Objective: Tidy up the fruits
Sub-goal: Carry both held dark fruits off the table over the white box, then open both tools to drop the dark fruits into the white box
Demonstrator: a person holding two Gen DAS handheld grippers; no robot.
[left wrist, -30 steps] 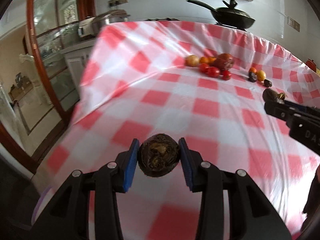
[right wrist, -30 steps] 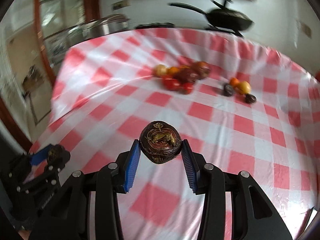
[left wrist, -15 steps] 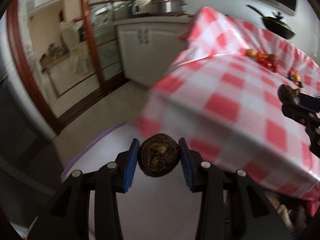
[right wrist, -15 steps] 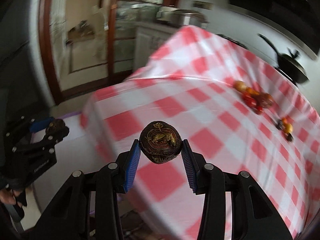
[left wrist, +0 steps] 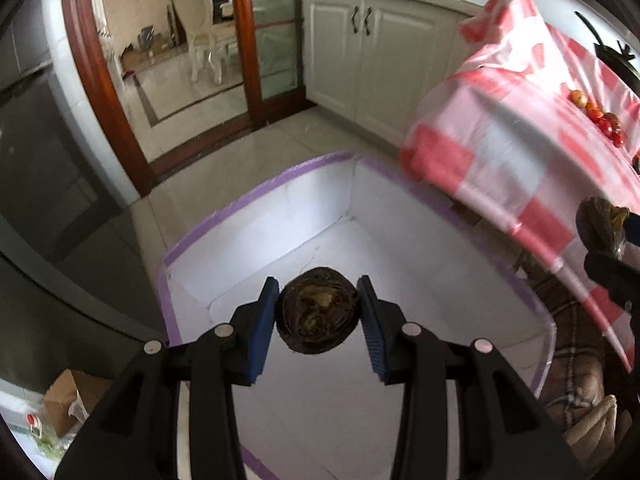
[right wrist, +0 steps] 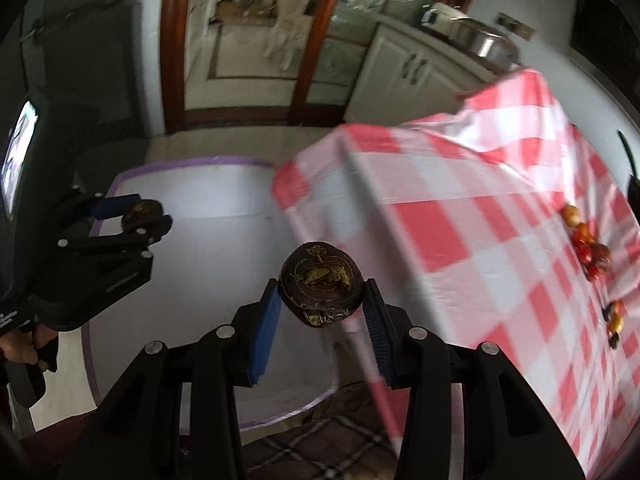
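1. left claw (left wrist: 318,316): closed on a dark brown round fruit (left wrist: 317,317); both blue pads press its sides. the fruit's face shows wrinkled skin with a yellowish patch.
2. position of the left claw: tilted downward above a white box (left wrist: 256,236) with purple tape along its rim, standing on the tiled floor (left wrist: 240,152) beside the bench.
3. right claw (right wrist: 320,300): closed on a second dark round fruit (right wrist: 322,284) with yellowish markings; the pads grip its lower half, and the upper half stands proud of them.
4. position of the right claw: over the near edge of the white box, just beside the hanging corner of the red-and-white checked cloth (right wrist: 480,216) that covers the bench.
5. in the right wrist view the left claw appears at the left edge, held by a hand (right wrist: 24,344), over the box.
6. remaining fruits (right wrist: 586,244): a cluster of red, orange and yellow pieces lies on the cloth, well apart from both claws; a smaller group (right wrist: 614,320) lies nearer the edge.
7. background: white cabinets (left wrist: 372,48) and a wood-framed glass door (left wrist: 244,40).
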